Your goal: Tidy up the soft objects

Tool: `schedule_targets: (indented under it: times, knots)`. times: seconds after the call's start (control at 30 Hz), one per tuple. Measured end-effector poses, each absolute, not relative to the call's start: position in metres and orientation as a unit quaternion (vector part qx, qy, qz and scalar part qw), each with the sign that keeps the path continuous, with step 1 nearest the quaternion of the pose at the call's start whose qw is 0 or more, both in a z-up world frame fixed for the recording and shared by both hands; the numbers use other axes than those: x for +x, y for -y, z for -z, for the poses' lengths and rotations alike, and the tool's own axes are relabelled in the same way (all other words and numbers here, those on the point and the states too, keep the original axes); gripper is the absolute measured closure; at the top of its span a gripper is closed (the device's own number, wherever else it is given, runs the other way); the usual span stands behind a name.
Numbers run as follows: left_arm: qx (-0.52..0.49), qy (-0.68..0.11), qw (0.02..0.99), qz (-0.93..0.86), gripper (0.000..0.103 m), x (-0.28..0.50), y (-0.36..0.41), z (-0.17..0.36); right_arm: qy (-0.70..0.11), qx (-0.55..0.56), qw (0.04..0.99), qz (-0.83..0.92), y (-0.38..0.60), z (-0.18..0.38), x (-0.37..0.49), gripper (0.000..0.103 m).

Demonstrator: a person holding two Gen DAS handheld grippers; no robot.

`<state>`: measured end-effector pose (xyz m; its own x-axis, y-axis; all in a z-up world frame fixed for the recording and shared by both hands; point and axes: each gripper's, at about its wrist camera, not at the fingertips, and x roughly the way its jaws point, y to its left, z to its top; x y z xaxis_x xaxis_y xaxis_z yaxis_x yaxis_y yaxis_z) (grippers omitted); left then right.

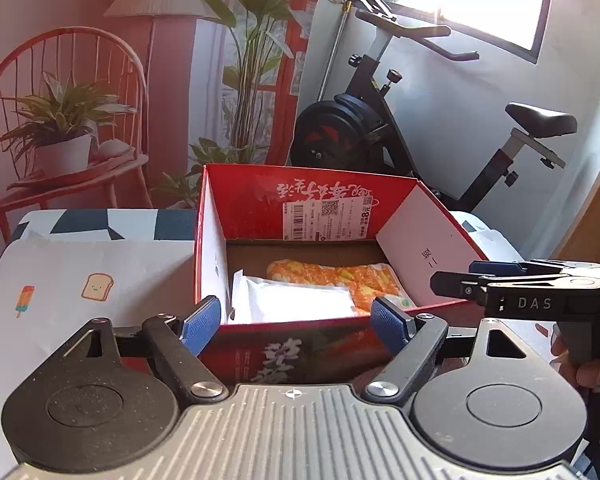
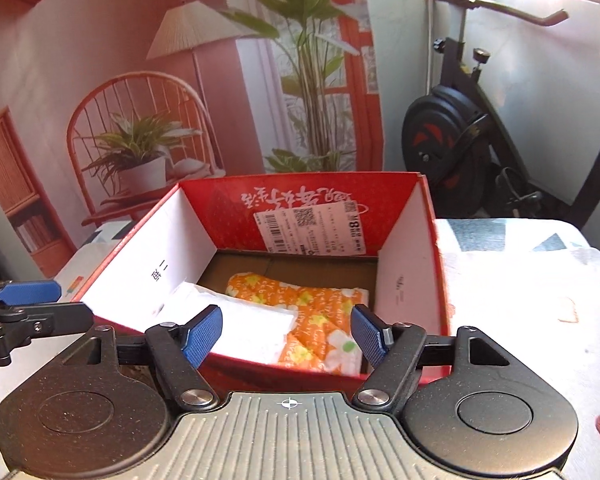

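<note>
An open red cardboard box stands on the table. Inside it lie a folded white cloth and an orange cloth with a flower print, side by side on the brown bottom. My left gripper hovers just before the box's near wall, open, with nothing between its blue pads. My right gripper stands open as well, over the near wall, and holds nothing. Each gripper shows at the edge of the other's view.
The table wears a pale cloth with small printed pictures and dark geometric patches. An exercise bike stands behind the table on the right. A printed backdrop with a chair, lamp and plants hangs behind on the left.
</note>
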<state>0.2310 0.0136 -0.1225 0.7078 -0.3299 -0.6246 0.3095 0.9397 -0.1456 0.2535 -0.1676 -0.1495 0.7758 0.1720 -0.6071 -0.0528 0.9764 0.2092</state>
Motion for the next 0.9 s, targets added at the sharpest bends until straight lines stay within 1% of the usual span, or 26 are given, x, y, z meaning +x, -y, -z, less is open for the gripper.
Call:
schedule_targets:
  times: [0.17,0.23,0.27,0.3,0.33,0.5,0.67,0.73,0.77,0.8,0.87,0.9]
  knots:
    - [-0.018,-0.344,0.921,0.182,0.018,0.197,-0.021,0.126,-0.311,0.089,0.944,-0.058,0.172,0.144,0.211,0.031]
    - [-0.022,-0.347,0.919,0.186,0.018,0.183,-0.024,0.13,-0.305,0.084,0.947,-0.061,0.17,0.145,0.192,0.024]
    - [-0.025,-0.348,0.918,0.187,0.017,0.175,-0.026,0.132,-0.302,0.08,0.947,-0.067,0.168,0.146,0.181,0.014]
    - [-0.026,-0.348,0.918,0.186,0.016,0.168,-0.027,0.135,-0.298,0.077,0.949,-0.07,0.167,0.147,0.172,0.007]
    - [-0.028,-0.349,0.918,0.185,0.015,0.162,-0.028,0.138,-0.295,0.073,0.95,-0.071,0.164,0.148,0.161,0.005]
    - [-0.031,-0.37,0.907,0.198,0.014,0.132,-0.033,0.159,-0.31,0.083,0.944,-0.078,0.156,0.169,0.115,0.004]
    - [-0.013,-0.39,0.898,0.202,0.017,0.114,-0.03,0.181,-0.357,0.108,0.925,-0.068,0.15,0.2,0.084,0.004]
    - [-0.021,-0.403,0.892,0.203,0.02,0.112,-0.031,0.191,-0.374,0.116,0.917,-0.067,0.148,0.209,0.079,0.005]
    - [-0.026,-0.41,0.889,0.202,0.024,0.111,-0.032,0.196,-0.386,0.116,0.913,-0.067,0.146,0.214,0.077,0.005]
    - [-0.03,-0.416,0.886,0.201,0.03,0.11,-0.033,0.201,-0.395,0.112,0.909,-0.066,0.144,0.217,0.075,0.006]
    - [-0.039,-0.426,0.882,0.199,0.038,0.107,-0.035,0.208,-0.404,0.105,0.906,-0.066,0.141,0.22,0.073,0.007]
    - [-0.045,-0.428,0.881,0.197,0.039,0.107,-0.038,0.21,-0.406,0.104,0.905,-0.068,0.14,0.221,0.072,0.008]
